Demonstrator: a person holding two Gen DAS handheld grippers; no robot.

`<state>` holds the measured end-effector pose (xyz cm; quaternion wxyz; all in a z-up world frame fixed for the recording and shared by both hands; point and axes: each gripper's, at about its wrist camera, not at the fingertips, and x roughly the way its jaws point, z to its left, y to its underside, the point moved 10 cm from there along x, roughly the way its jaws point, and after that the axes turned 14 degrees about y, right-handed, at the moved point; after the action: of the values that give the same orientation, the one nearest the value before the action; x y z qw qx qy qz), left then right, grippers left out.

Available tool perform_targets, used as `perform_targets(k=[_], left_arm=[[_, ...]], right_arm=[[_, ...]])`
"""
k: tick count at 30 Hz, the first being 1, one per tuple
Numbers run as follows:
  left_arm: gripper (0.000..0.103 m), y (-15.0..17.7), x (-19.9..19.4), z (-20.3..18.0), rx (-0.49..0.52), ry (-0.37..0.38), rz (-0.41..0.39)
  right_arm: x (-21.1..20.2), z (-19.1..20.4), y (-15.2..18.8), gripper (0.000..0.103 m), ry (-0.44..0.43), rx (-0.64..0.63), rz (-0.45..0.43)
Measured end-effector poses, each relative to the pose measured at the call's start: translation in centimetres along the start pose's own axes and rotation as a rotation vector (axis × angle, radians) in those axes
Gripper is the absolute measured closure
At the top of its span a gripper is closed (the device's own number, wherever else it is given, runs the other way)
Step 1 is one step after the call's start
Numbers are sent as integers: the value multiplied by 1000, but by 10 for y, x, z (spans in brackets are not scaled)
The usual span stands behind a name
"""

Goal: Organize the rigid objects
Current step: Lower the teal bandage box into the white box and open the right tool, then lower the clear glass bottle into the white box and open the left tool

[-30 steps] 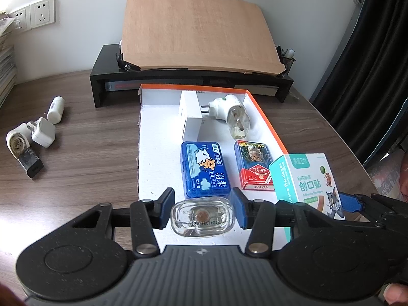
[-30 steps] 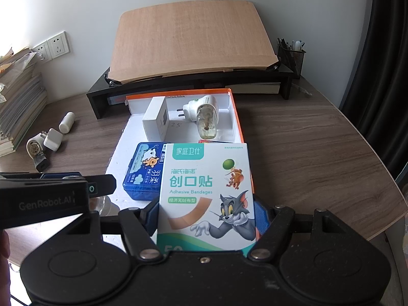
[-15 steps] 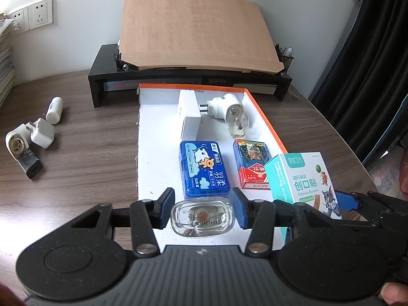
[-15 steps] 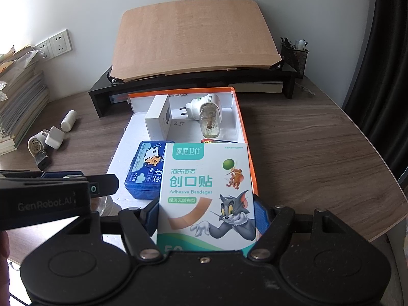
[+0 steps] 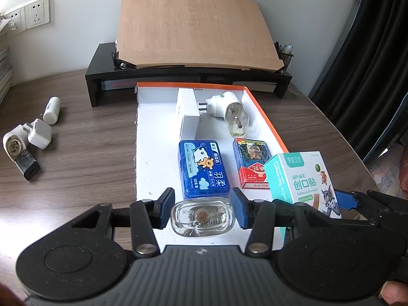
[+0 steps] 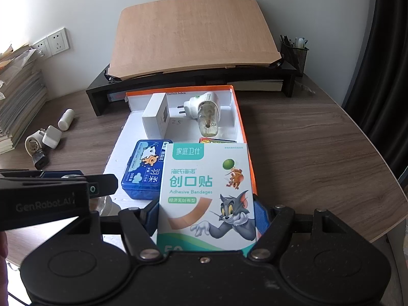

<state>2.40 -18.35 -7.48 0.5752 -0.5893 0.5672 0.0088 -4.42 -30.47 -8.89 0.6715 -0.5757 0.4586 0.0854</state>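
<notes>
My left gripper (image 5: 202, 211) is shut on a small clear glass bottle (image 5: 202, 218), held over the near end of an orange-rimmed white tray (image 5: 265, 117). My right gripper (image 6: 207, 216) is shut on a white-and-teal adhesive bandage box (image 6: 206, 188), held upright above the tray's near right corner. That bandage box (image 5: 301, 178) also shows in the left wrist view, to the right of the bottle. In the tray lie a blue plastic case (image 5: 204, 170), a red pack of cards (image 5: 251, 163), a white box (image 5: 187, 112) and a white plug-in vaporizer (image 5: 227, 107).
On the wooden desk to the left of the tray lie a white charger (image 5: 39, 134), a round plug with a black adapter (image 5: 17, 150) and a small white bottle (image 5: 51, 110). A black riser (image 5: 102, 86) carrying a wooden board stands behind the tray. Paper stacks (image 6: 17, 97) fill the far left.
</notes>
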Motion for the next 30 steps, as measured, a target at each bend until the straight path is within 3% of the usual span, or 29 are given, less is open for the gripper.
perform_targets(k=[11,21,27,30], left_arm=[[54,-1,4,3,-3,-1,9],[54,-1,14,0,4,18,39],[54,1,24,-1,-14,44,70],[51,-2,26,-5,-34,96,60]], right_arm=[[6,1,0,19,-3,-7,4],[9,-11,-3,17,53,-17,-15],[3,-36,-15,17,120,31,-69],[-1,-45,-19,17,128,66,-81]])
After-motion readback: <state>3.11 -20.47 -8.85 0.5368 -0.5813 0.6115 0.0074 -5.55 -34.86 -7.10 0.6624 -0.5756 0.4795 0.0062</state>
